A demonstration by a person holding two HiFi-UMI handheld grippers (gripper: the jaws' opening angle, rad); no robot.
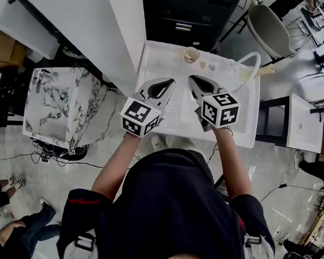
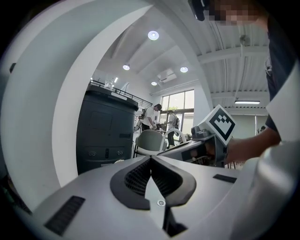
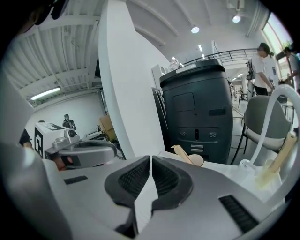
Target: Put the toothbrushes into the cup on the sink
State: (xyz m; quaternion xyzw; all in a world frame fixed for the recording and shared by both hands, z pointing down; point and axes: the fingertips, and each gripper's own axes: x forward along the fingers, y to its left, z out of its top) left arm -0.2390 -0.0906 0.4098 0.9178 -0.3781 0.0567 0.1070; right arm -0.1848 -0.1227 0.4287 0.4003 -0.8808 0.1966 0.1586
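Seen from above, a person stands at a white sink (image 1: 163, 60) and holds a gripper in each hand, side by side over the basin. The left gripper (image 1: 171, 82) and the right gripper (image 1: 192, 78) point away from the person, close together but not touching. Each gripper's own view shows its jaws pressed together with nothing between them.

The tan cup (image 1: 191, 54) stands at the sink's far edge, just beyond the two tips. Only the right gripper view shows a beige handle (image 3: 181, 152), seemingly a toothbrush, leaning out of the cup. A second beige handle (image 1: 265, 70) sits at the far right corner by the white arched faucet (image 1: 253, 57). In the right gripper view it tilts upward beside the faucet.

The left gripper view misses the cup. It shows the right gripper from the side, a dark cabinet (image 2: 105, 131) and people far behind.

A white pillar (image 1: 118, 36) borders the sink's left edge. Bare basin lies between the grippers and the cup.
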